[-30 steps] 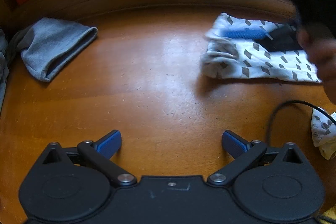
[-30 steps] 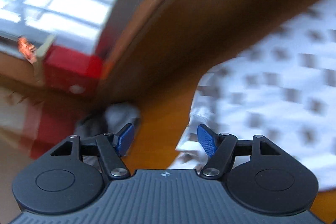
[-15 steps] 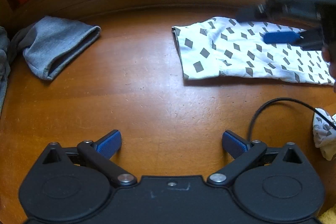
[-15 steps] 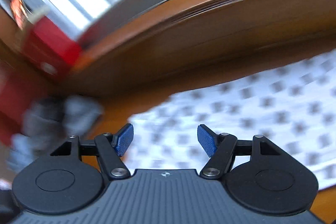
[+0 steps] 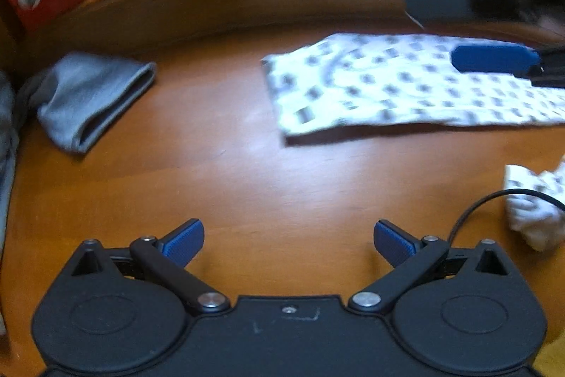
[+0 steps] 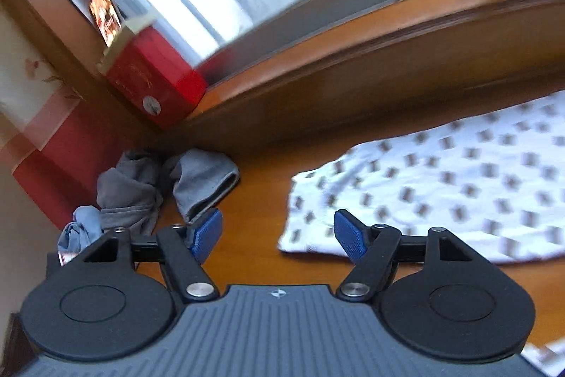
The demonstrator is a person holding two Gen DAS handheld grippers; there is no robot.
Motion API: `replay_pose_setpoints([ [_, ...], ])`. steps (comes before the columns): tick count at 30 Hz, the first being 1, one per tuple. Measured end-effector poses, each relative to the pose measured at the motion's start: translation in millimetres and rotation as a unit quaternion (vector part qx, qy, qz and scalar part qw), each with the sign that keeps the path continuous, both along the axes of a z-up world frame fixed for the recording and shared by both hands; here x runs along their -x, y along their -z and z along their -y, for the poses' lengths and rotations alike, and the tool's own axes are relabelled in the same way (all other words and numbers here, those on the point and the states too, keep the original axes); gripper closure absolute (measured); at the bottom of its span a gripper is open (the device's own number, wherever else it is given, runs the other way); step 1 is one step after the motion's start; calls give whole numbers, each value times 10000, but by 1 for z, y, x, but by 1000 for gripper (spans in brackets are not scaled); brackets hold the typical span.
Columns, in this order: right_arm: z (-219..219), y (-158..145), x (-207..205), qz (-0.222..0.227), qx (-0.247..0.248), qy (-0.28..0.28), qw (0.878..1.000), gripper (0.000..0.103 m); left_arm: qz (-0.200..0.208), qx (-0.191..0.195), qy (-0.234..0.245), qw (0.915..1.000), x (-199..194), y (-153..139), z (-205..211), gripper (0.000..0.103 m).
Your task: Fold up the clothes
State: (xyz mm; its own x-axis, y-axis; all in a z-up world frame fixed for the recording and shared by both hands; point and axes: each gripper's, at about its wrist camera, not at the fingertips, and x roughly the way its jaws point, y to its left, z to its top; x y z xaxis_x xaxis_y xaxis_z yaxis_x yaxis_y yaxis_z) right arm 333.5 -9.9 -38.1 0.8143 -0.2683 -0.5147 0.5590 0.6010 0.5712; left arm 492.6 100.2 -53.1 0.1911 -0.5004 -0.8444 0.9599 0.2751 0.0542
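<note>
The left tool [image 5: 289, 241] hangs tilted steeply down, its jaws spread wide with nothing between them. The right tool [image 6: 278, 237] is raised and rolled askew; its jaws are opening and empty.

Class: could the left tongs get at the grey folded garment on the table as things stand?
Probably yes. The left tongs stand open and empty, and only bare wooden table lies between them and the grey folded garment.
</note>
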Motion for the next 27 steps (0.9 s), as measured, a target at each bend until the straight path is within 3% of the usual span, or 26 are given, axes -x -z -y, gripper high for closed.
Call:
replay_pose_setpoints([
  [6,-32,4,95,-466,574,864,9935,29,57,247,757,9968,56,-12,-2,0],
  [9,-43,9,141,-586,557,1428,9864,29,43,210,1037,9944,88,-10,-2,0],
  [14,-68,5,217,-140,501,2433,9686,29,75,26,1099,9939,137,-6,-6,0],
  [17,-86,-3,267,264,528,2643,9626,26,76,5,1152,9933,162,-9,-13,0],
  [20,-101,-7,308,357,470,2737,9600,26,174,-20,1145,9933,187,-10,-20,0],
  [27,-123,5,362,-618,833,2822,9537,25,153,-154,1344,9907,243,-2,-30,0],
])
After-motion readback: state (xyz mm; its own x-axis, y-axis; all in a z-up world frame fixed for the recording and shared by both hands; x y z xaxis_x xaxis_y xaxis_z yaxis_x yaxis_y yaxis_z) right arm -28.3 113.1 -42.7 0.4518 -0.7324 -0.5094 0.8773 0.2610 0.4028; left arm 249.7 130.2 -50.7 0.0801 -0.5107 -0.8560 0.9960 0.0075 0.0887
